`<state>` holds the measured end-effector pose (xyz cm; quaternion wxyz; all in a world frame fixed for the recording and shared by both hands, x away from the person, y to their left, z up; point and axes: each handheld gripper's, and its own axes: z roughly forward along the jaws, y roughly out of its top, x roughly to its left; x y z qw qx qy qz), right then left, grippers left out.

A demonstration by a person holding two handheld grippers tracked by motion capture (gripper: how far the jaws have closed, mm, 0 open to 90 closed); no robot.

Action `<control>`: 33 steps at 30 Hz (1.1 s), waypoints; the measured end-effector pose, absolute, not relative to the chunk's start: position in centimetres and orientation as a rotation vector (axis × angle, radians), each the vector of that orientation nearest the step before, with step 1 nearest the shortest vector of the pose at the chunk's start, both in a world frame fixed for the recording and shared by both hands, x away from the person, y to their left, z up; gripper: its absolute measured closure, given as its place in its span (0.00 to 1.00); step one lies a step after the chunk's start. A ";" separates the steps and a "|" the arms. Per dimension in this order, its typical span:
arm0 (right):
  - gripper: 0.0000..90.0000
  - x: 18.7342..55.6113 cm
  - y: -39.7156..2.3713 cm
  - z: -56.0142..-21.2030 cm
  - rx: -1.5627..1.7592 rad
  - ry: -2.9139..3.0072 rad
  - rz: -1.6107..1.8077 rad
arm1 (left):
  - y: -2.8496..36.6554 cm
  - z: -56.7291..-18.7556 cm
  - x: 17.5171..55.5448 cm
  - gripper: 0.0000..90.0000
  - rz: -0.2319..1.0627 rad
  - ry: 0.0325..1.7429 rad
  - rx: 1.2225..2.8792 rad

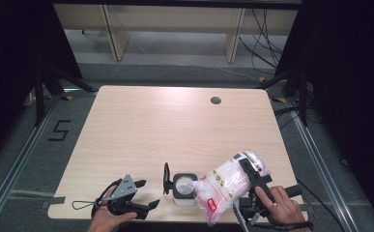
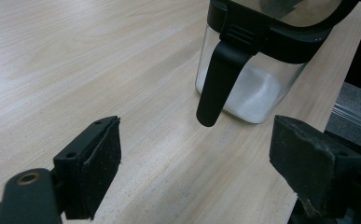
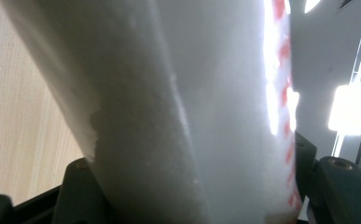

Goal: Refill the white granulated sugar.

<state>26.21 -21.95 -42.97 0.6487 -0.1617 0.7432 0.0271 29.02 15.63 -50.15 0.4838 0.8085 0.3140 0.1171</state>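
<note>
My right gripper (image 1: 252, 181) is clamped on the bag (image 1: 228, 186) of white granules, tilted so its long axis runs from upper right down to lower left, with the low corner over the open mouth of the jar (image 1: 184, 188), which sits near the table's (image 1: 175, 125) front edge between my two hands. My left gripper (image 1: 143, 193) rests just left of the jar with jaws apart and nothing between them, pointing at the flipped-open lid (image 2: 220, 79). Pour hinges on keeping the bag's low corner above the mouth; the left is nearer if the jar needs steadying.
</note>
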 end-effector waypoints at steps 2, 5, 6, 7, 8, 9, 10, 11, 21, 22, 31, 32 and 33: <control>0.43 26.2 -22.0 -43.1 -0.348 1.689 0.084 | 15.6 -50.2 29.1 0.18 0.281 0.766 1.968; 0.43 26.2 -22.0 -43.1 -0.346 1.681 0.094 | 15.6 -50.2 29.0 0.18 0.282 0.766 1.964; 0.43 26.1 -22.0 -43.1 -0.309 1.690 0.105 | 15.6 -50.2 29.1 0.18 0.279 0.765 1.961; 0.43 26.1 -22.0 -43.0 -0.333 1.683 0.098 | 15.6 -50.2 29.0 0.18 0.282 0.766 1.964; 0.43 26.1 -22.0 -43.0 -0.333 1.683 0.098 | 15.6 -50.2 29.0 0.18 0.282 0.766 1.964; 0.43 26.1 -21.9 -42.8 -0.363 1.671 0.087 | 15.6 -50.1 29.0 0.18 0.288 0.763 1.973; 0.43 26.0 -22.0 -42.9 -0.318 1.707 0.096 | 15.6 -50.2 29.1 0.18 0.280 0.762 1.965; 0.43 26.0 -22.0 -42.9 -0.318 1.707 0.096 | 15.6 -50.2 29.1 0.18 0.280 0.766 1.967; 0.43 26.1 -22.0 -42.8 -0.331 1.697 0.100 | 15.7 -50.2 29.1 0.18 0.287 0.767 1.980; 0.43 25.9 -22.0 -43.0 -0.303 1.703 0.108 | 15.7 -50.2 29.1 0.18 0.296 0.759 1.989; 0.43 25.9 -21.8 -42.7 -0.333 1.705 0.096 | 15.6 -50.2 29.0 0.18 0.280 0.768 1.962; 0.43 26.0 -21.8 -42.7 -0.339 1.704 0.095 | 15.6 -50.2 29.0 0.18 0.280 0.766 1.968; 0.43 25.9 -21.8 -42.7 -0.340 1.703 0.094 | 15.6 -50.3 29.0 0.18 0.277 0.769 1.959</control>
